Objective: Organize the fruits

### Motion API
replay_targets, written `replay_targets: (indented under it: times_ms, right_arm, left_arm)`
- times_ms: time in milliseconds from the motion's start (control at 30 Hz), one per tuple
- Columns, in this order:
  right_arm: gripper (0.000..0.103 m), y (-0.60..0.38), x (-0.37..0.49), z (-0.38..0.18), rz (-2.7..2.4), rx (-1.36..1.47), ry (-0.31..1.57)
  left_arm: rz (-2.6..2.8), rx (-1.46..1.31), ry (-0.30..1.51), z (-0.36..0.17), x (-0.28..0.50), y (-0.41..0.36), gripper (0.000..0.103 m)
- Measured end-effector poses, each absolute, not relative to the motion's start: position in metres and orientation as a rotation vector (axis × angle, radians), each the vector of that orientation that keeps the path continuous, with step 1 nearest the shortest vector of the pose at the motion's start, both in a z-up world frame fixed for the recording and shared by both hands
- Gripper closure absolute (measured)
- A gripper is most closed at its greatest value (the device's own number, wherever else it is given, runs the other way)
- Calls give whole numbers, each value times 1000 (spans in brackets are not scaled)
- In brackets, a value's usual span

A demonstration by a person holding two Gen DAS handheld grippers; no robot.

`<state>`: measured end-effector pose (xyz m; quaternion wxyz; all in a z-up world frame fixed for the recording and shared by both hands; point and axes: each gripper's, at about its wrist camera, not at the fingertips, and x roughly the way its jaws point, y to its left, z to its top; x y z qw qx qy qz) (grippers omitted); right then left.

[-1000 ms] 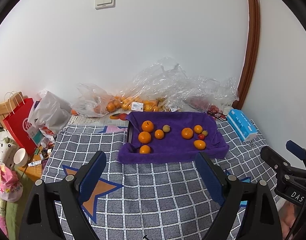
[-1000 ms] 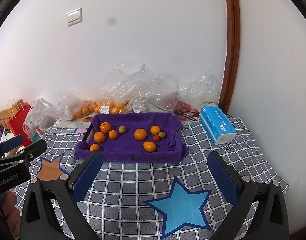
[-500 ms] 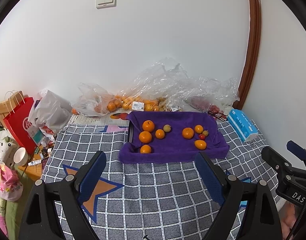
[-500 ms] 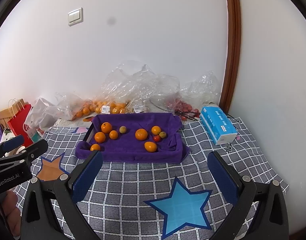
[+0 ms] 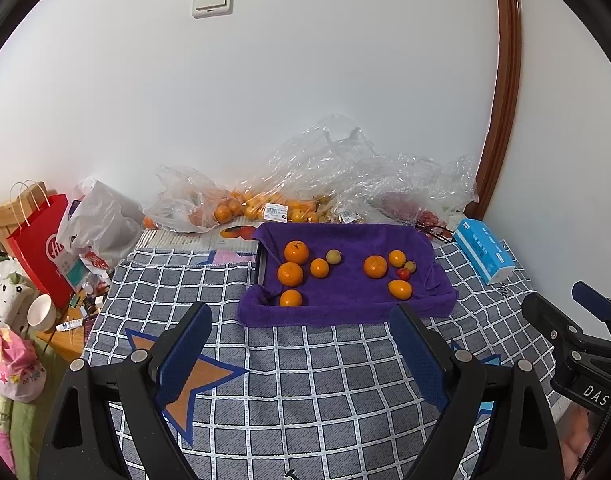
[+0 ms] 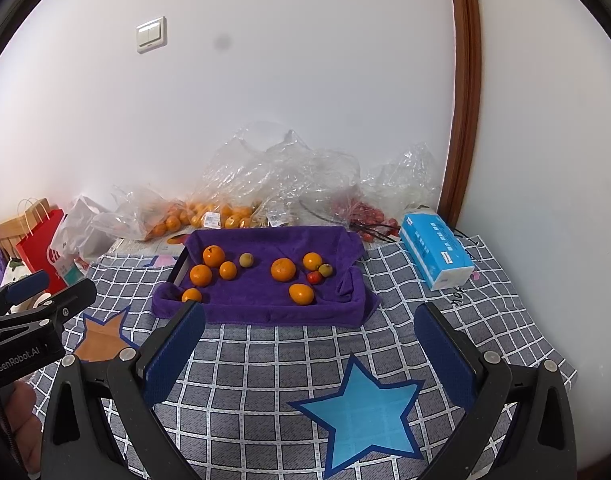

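Observation:
A tray lined with a purple towel (image 5: 345, 300) (image 6: 265, 308) lies on the checked cloth ahead of both grippers. It holds several oranges in a left cluster (image 5: 291, 274) (image 6: 201, 275) and a right cluster (image 5: 375, 266) (image 6: 283, 269), two small yellow-green fruits (image 5: 333, 257) (image 6: 246, 259) and a small red fruit (image 5: 403, 274) (image 6: 314, 277). My left gripper (image 5: 301, 344) is open and empty, short of the tray. My right gripper (image 6: 309, 340) is open and empty, also short of the tray.
Clear plastic bags with more oranges (image 5: 265, 208) (image 6: 217, 216) and red fruit (image 6: 365, 212) lie against the wall. A blue tissue pack (image 5: 483, 256) (image 6: 437, 256) lies right of the tray. A red paper bag (image 5: 41, 240) and clutter stand at left.
Both grippers have moved very slightly nearer the tray. Nothing was taken hold of.

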<state>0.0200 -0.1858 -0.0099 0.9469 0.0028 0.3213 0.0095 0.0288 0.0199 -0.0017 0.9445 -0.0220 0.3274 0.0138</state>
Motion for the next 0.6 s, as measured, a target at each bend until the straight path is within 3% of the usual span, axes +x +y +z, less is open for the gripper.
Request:
replay_targets:
  times_ms: [600]
  right_arm:
    - [1,-184,19,-9,20,6,650]
  left_arm:
    - [38,-49,664,-2,28,19,13]
